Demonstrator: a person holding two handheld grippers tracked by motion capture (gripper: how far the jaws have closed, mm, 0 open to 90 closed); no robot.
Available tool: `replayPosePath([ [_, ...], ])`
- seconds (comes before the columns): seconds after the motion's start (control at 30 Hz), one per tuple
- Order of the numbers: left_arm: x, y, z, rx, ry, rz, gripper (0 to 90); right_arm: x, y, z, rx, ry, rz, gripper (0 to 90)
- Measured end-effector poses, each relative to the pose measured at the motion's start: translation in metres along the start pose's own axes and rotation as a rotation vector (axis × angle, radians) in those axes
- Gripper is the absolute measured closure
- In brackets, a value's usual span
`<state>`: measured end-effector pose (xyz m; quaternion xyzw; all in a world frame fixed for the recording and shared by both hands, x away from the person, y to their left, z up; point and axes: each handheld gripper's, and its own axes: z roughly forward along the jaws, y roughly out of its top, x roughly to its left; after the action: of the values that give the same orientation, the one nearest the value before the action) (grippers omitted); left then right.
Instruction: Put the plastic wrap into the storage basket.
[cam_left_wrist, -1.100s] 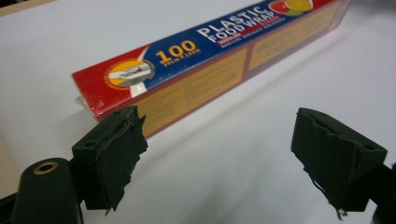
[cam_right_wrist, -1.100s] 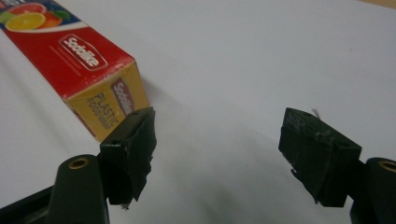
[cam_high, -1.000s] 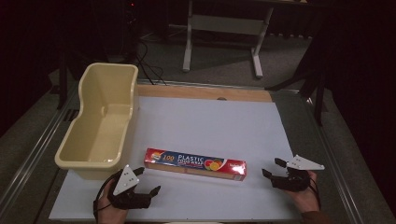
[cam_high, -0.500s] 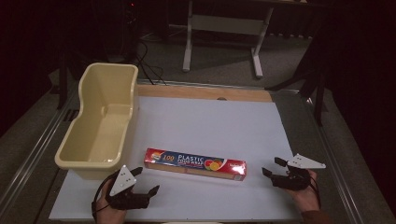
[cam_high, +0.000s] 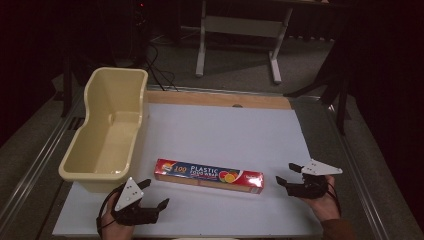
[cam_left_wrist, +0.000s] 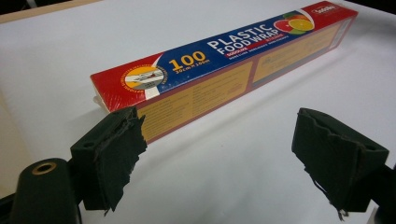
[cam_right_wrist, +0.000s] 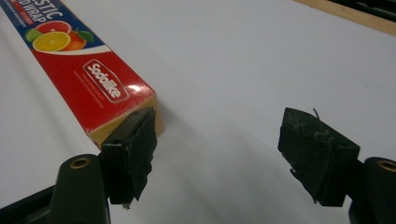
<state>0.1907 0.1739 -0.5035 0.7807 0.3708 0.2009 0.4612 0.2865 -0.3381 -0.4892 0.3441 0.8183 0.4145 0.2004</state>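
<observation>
One tub (cam_high: 107, 135), left of wrap box (cam_high: 209, 175)

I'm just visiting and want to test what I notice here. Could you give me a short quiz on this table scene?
1. True or false: the left gripper is shut on the box.
2. What stands at the table's left? A) a yellow tub B) a red bucket C) a glass jar
3. Fill in: the box lies flat on the white ____.

Key:
1. False. Both the left gripper and the right gripper have open jaws, each near one end of the box and holding nothing.
2. A, the tub.
3. Sheet.
</observation>
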Motion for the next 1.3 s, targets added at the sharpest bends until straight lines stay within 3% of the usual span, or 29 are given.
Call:
replayPosePath([
  [0.5, 0.000, 0.000, -0.002, -0.006, 0.003, -0.008, 16.0, 0.003, 0.021, 0.007, -0.016, 0.047, -0.051, 27.4],
  [0.6, 0.000, 0.000, -0.001, -0.004, -0.002, -0.006, 16.0, 0.006, 0.027, 0.012, -0.013, 0.066, -0.077, 27.5],
  [1.3, -0.001, 0.000, -0.002, -0.009, -0.020, -0.001, 15.8, 0.023, 0.051, 0.037, 0.004, 0.146, -0.144, 29.5],
])
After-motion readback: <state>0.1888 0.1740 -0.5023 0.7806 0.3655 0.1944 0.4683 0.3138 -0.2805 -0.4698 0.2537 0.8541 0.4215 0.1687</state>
